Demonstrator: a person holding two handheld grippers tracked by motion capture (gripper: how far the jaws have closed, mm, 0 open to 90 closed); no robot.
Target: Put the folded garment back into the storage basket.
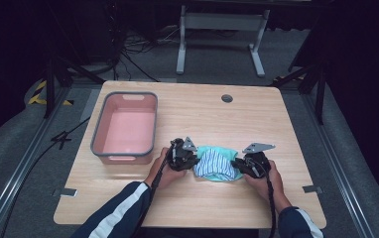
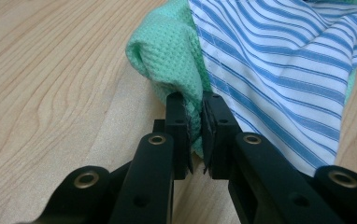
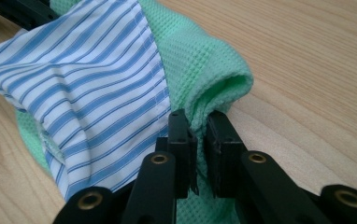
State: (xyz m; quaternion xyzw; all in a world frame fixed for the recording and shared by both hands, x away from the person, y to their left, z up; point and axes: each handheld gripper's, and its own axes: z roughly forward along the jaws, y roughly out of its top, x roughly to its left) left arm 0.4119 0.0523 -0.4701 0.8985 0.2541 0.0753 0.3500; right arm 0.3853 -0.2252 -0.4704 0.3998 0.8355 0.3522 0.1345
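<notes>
Two hand-held grippers — left (image 1: 191,157), right (image 1: 240,163) — each pinch the green-and-striped cloth (image 1: 217,163) beside a pink bin (image 1: 126,127).

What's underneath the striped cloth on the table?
A green waffle-weave cloth lies under the striped cloth, showing at its edges, both grippers pinching it. Anything beneath its covered middle is hidden.

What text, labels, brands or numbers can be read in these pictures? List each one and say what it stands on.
None can be read.
The pink basin, the wooden table, the green waffle cloth and the blue-striped cloth carry no print or label.
The left gripper and the right gripper, each clamped on the green cloth, bear no marking that can be made out.
</notes>
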